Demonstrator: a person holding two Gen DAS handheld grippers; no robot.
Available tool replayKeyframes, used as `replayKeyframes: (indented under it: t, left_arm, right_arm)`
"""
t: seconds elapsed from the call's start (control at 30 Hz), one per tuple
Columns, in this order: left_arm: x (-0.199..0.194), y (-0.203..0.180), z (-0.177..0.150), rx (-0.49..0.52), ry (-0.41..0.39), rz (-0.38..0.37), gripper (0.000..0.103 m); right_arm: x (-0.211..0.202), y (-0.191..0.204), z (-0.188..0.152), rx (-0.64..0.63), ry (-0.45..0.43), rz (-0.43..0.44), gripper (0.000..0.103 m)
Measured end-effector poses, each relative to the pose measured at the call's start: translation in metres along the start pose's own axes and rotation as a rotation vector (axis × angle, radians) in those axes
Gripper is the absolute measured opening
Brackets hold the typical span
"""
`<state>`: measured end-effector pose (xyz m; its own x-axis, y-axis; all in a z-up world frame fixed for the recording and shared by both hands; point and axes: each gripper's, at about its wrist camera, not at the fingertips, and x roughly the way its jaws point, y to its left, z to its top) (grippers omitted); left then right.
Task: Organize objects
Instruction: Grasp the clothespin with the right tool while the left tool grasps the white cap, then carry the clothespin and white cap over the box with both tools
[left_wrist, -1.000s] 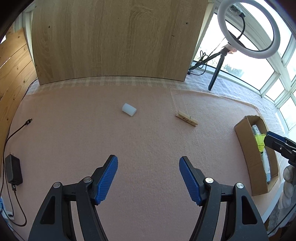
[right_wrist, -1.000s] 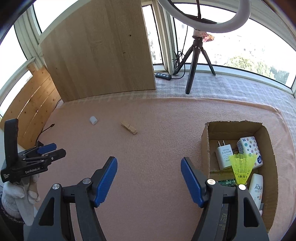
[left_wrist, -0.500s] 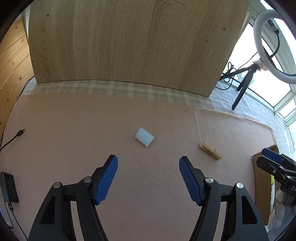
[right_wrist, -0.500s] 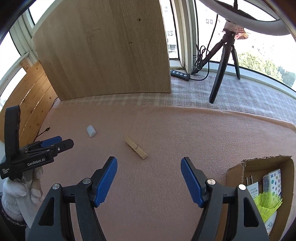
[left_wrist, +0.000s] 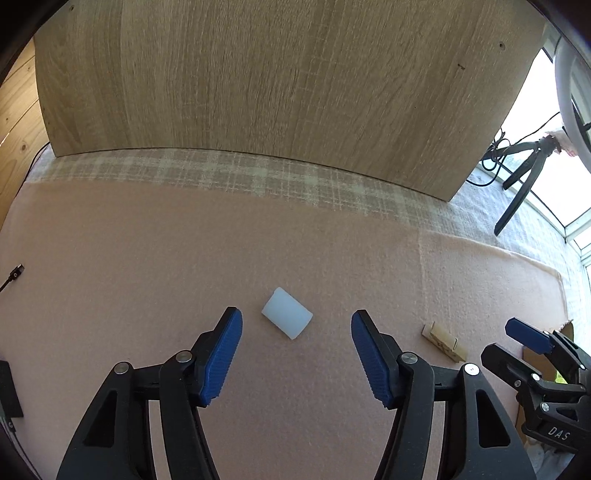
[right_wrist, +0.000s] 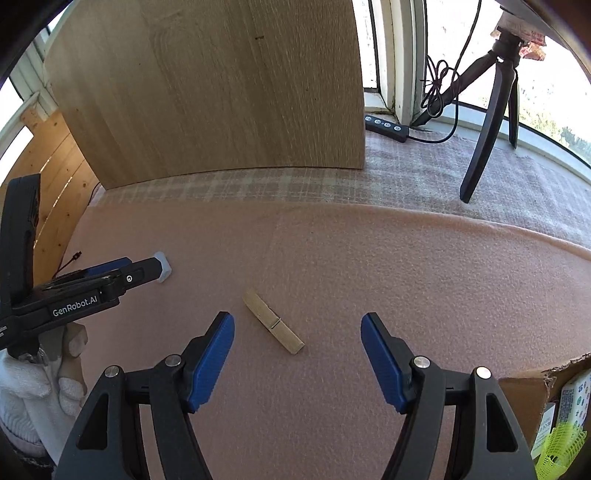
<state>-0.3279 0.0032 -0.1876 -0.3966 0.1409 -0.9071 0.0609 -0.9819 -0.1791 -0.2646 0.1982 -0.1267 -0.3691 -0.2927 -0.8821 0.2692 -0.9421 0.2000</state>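
A small translucent white cylinder lies on its side on the pink felt. My left gripper hovers right over it; its jaws are closing, the blue pads stand either side and do not touch it. A wooden clothespin lies flat to the right, also seen as the clothespin in the left wrist view. My right gripper stands open above the clothespin, which sits between the fingertips, untouched. The left gripper shows in the right wrist view, half hiding the cylinder.
A cardboard box at the lower right holds a yellow-green shuttlecock and small packets. An upright wooden board closes the back. A tripod and cable remote stand behind on plaid cloth. A cable plug lies left.
Both grippers moved forward and down. The cylinder now sits between the left pads, the clothespin between the right pads. The left jaws have narrowed slightly. The box slid to the right edge.
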Motion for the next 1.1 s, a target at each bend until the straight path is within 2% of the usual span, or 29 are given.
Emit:
replayKeyframes:
  t: [0.23, 0.5, 0.63, 0.8, 0.9, 0.97, 1.1]
  left_arm:
    - [0.017, -0.01, 0.005, 0.035, 0.031, 0.047, 0.053]
    - [0.024, -0.011, 0.004, 0.055, 0.038, 0.079, 0.044]
    - [0.023, -0.013, 0.004, 0.065, 0.026, 0.079, 0.032]
    - [0.022, -0.019, -0.002, 0.1, 0.003, 0.091, 0.028]
    - [0.021, -0.025, -0.008, 0.109, -0.008, 0.089, 0.024]
    - [0.022, -0.028, -0.01, 0.105, -0.01, 0.082, 0.013]
    - [0.023, -0.011, -0.006, 0.083, -0.004, 0.053, 0.012]
  right_arm:
    - [0.019, 0.014, 0.004, -0.079, 0.015, -0.027, 0.067]
    - [0.038, 0.021, 0.006, -0.12, 0.052, -0.048, 0.057]
    - [0.045, 0.023, 0.004, -0.132, 0.074, -0.056, 0.047]
    - [0.047, 0.027, 0.001, -0.156, 0.075, -0.089, 0.036]
    - [0.046, 0.027, 0.0, -0.158, 0.069, -0.105, 0.023]
    - [0.045, 0.026, -0.001, -0.157, 0.064, -0.108, 0.014]
    - [0.043, 0.025, -0.002, -0.151, 0.057, -0.108, 0.012]
